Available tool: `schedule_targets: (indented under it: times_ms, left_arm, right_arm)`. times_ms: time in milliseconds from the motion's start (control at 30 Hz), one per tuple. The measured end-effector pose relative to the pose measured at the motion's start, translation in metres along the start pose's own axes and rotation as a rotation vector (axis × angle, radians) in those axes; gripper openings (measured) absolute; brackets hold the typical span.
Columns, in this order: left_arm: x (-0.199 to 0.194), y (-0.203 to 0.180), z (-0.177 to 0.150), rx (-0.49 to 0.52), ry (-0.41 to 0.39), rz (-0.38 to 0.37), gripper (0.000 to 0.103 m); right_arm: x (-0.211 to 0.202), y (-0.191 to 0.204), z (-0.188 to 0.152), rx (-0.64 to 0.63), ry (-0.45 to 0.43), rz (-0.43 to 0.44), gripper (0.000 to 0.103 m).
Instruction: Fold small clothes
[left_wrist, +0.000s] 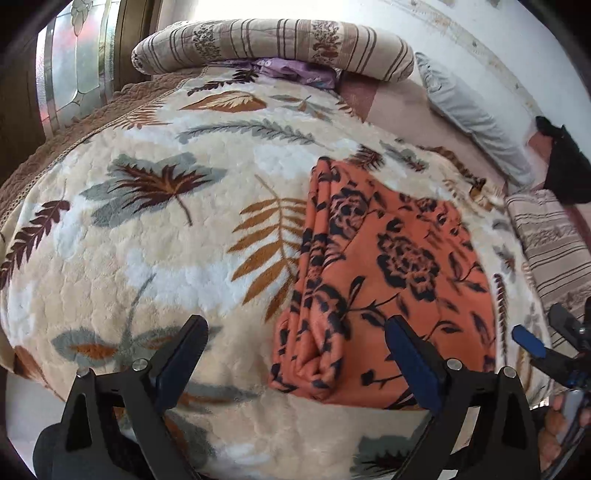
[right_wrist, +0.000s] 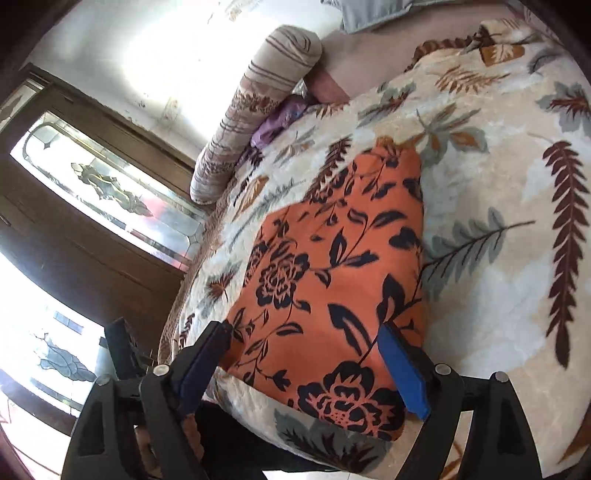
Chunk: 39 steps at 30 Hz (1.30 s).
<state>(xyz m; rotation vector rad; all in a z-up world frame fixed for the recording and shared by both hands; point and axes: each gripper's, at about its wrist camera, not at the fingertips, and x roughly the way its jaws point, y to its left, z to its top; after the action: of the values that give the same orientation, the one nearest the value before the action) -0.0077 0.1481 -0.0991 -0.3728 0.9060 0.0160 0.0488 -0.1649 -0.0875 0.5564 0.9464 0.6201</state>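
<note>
An orange garment with a black flower print (left_wrist: 391, 280) lies folded into a rough rectangle on the leaf-patterned blanket (left_wrist: 166, 240), with bunched folds along its left edge. My left gripper (left_wrist: 295, 328) is open and empty, hovering above the garment's near left corner. The right gripper shows at the right edge of the left wrist view (left_wrist: 543, 332). In the right wrist view the garment (right_wrist: 332, 277) lies below my right gripper (right_wrist: 306, 336), which is open and empty over the garment's near end.
A striped rolled bolster (left_wrist: 273, 44) and a purple cloth (left_wrist: 295, 68) lie at the bed's far end. A grey pillow (left_wrist: 472, 114) and a striped cloth (left_wrist: 550, 240) lie on the right. A wooden cabinet with glass panels (right_wrist: 92, 192) stands beside the bed.
</note>
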Motion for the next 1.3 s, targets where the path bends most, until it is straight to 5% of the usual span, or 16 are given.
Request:
schedule_targets:
  times_ms: [267,433,500,533,567,600,767,1000,1100,1133,1167,1300]
  left_arm:
    - [0.053,0.009,0.057,-0.061,0.127,-0.219,0.097]
    - [0.092,0.012,0.054,-0.082,0.242,-0.255,0.095]
    - [0.094,0.006,0.051,-0.043,0.227,-0.216,0.088]
    - [0.094,0.0,0.05,-0.004,0.226,-0.181,0.075]
    - [0.095,-0.005,0.05,0.022,0.228,-0.185,0.052]
    - [0.096,-0.009,0.05,0.02,0.247,-0.232,0.041]
    - [0.089,-0.03,0.059,0.028,0.201,-0.205,0.027]
    - [0.103,-0.122,0.083,0.102,0.121,-0.306,0.028]
    - [0.16,-0.155,0.08,0.121,0.225,-0.21,0.034]
    - [0.173,-0.158,0.076,0.131,0.238,-0.163,0.046]
    - [0.173,-0.156,0.075,0.115,0.216,-0.148,0.055]
    - [0.135,-0.153,0.077,0.153,0.142,-0.101,0.06]
  right_arm:
    - [0.018,-0.067,0.033,0.195,0.068,-0.008,0.088]
    - [0.053,-0.077,0.045,0.197,0.109,-0.017,0.088]
    - [0.071,-0.075,0.046,0.163,0.152,-0.033,0.078]
    - [0.077,-0.068,0.045,0.107,0.159,-0.081,0.053]
    - [0.083,-0.062,0.045,0.061,0.175,-0.109,0.047]
    - [0.085,-0.055,0.046,0.034,0.174,-0.14,0.045]
    - [0.067,-0.02,0.061,-0.147,0.149,-0.193,0.032]
    - [-0.012,-0.04,0.114,-0.229,-0.017,-0.32,0.031]
    - [-0.012,-0.1,0.131,-0.094,0.012,-0.332,0.038]
    - [-0.006,-0.126,0.131,-0.025,0.038,-0.385,0.045]
    - [-0.005,-0.146,0.125,0.022,0.044,-0.424,0.046]
    - [-0.038,-0.145,0.1,0.015,-0.06,-0.387,0.053]
